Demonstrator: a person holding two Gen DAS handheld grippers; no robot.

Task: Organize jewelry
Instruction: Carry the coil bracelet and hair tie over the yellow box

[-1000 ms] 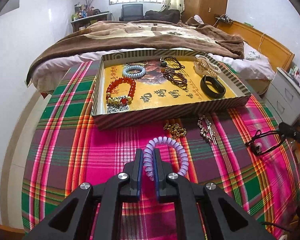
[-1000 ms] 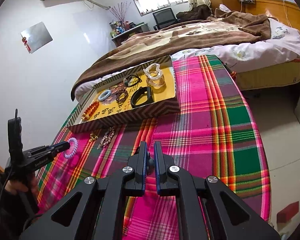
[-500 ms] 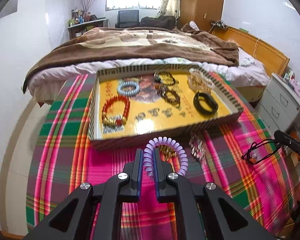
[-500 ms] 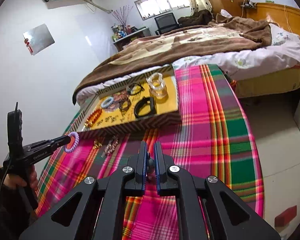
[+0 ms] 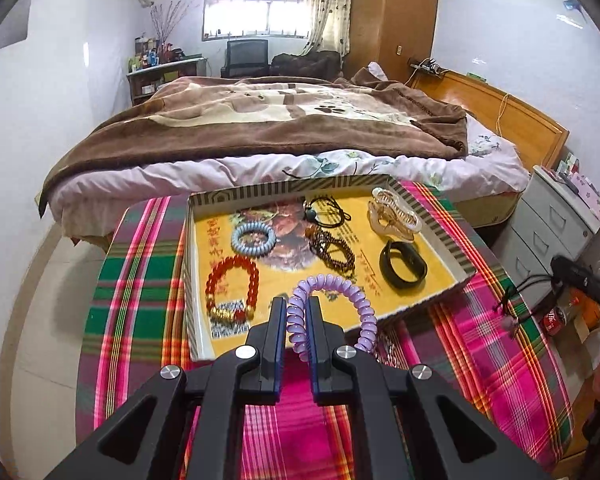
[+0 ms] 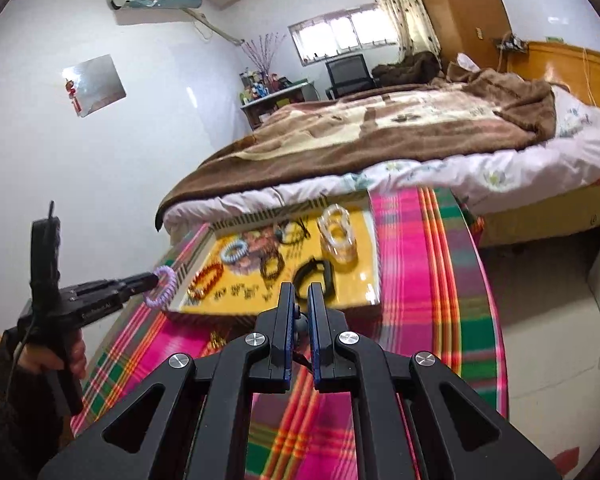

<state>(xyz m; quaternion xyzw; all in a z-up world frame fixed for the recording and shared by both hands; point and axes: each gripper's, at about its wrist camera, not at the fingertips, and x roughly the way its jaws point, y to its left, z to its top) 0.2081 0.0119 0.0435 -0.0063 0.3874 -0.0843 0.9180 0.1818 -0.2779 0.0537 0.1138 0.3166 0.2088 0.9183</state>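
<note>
Left gripper: jaws pinched on a lilac spiral coil bracelet, held above the near edge of the shallow striped-rim cardboard tray with yellow printed floor. The tray sits on a pink-green plaid tablecloth.

Right gripper: jaws pressed on a black cord bracelet, seen dangling at far right over the cloth in the left wrist view.

In the tray:
- red bead bracelet with gold charms, near left
- pale blue coil bracelet, behind it
- dark brown bead strand, centre
- black band, right
- clear hair claw, far right
</note>
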